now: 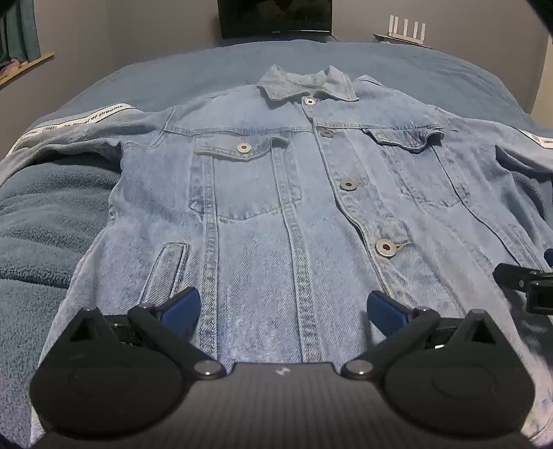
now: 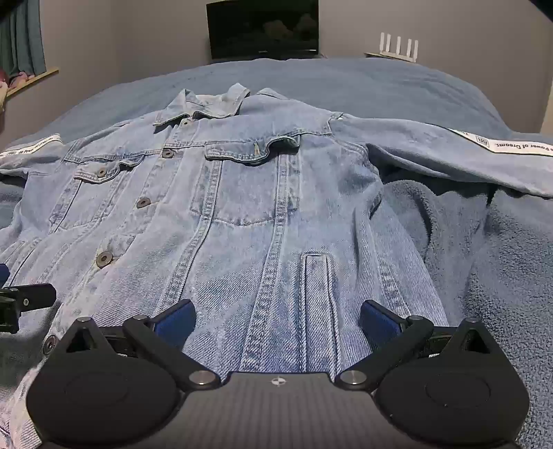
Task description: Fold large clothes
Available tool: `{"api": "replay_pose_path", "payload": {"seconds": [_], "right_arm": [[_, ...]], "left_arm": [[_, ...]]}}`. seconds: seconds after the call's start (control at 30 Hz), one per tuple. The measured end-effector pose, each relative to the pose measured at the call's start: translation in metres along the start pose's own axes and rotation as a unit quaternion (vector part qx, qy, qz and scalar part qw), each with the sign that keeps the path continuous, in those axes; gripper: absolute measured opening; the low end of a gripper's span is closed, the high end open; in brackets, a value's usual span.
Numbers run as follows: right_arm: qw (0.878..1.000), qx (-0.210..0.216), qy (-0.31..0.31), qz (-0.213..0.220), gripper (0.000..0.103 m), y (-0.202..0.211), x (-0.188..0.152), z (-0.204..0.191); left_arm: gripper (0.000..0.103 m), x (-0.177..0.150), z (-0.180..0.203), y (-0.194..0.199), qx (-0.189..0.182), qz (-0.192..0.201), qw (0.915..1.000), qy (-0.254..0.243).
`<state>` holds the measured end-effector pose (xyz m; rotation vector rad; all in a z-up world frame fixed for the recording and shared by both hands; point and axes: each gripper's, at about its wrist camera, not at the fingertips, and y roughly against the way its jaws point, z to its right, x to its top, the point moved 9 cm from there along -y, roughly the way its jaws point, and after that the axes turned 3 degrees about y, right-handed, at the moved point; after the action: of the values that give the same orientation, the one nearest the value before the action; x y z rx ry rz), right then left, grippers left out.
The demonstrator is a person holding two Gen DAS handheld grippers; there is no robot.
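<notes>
The denim jacket lies front-up and spread flat on a blue fleece blanket that covers a bed, with its collar toward the far wall and its hem toward the cameras.

The left gripper hangs over the hem on one front panel. Its jaws stand wide apart, the blue pads clear of the cloth, with nothing between them but the denim below. Just ahead of its left finger sits a slanted welt pocket. The right gripper hovers in the same way over the other front panel, jaws spread wide and holding nothing, with a vertical welt pocket just ahead between its fingers. Each gripper shows at the edge of the other's view, so the two are side by side above the hem.

Farther up, the button placket runs up the middle with metal buttons closed, flanked by two flapped chest pockets. Both sleeves stretch out sideways, each bearing a white printed tape along its length.

Beyond the bed, a dark television stands against the grey wall, with a white router with upright antennas on a shelf to its right and a teal curtain at the far left.
</notes>
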<state>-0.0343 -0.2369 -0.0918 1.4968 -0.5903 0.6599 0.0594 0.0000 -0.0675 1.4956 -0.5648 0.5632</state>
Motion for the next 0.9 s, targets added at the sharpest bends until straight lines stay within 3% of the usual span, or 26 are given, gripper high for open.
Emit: {"api": "replay_pose_path", "payload": {"seconds": [0.9], "right_arm": [[1.000,0.000,0.001,-0.003,0.103,-0.0026,0.0001,0.0004]], "left_arm": [[0.103,-0.0044,0.0050,-0.0017,0.001,-0.003,1.0000,-0.003]]}}
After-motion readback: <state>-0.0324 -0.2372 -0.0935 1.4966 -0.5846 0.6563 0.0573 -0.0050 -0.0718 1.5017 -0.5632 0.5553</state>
